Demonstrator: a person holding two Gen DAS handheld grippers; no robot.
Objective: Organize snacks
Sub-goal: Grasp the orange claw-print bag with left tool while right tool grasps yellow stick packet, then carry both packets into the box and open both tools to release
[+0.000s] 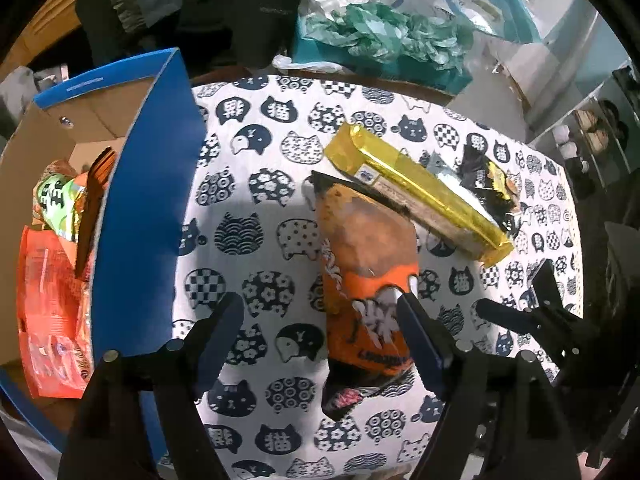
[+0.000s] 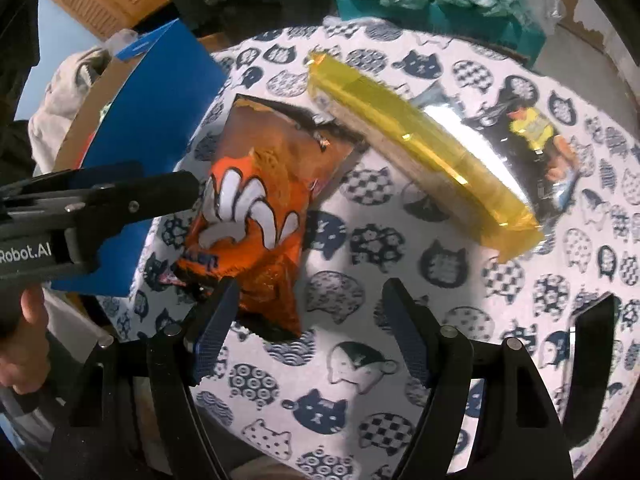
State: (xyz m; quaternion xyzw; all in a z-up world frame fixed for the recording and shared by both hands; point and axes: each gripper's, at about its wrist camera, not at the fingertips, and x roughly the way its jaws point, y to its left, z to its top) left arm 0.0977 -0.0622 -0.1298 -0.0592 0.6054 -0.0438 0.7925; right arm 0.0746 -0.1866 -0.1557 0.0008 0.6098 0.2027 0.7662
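Lying on the cat-print table (image 1: 256, 184), an orange snack bag (image 1: 366, 280) is seen with its long axis running from upper centre to lower centre of the left wrist frame. Beside it, a gold packet (image 1: 416, 196) slants from upper centre to lower right. The left gripper (image 1: 320, 312) is parted, its right finger touching the bag's edge. The right gripper (image 2: 310, 300) is released, gripping nothing. A blue box (image 1: 148, 200) holding snacks is found at left.

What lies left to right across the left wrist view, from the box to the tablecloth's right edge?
Blue cardboard box holding orange and green snack packets → orange crinkly snack bag → long gold foil-wrapped packet → small black and yellow snack packet.
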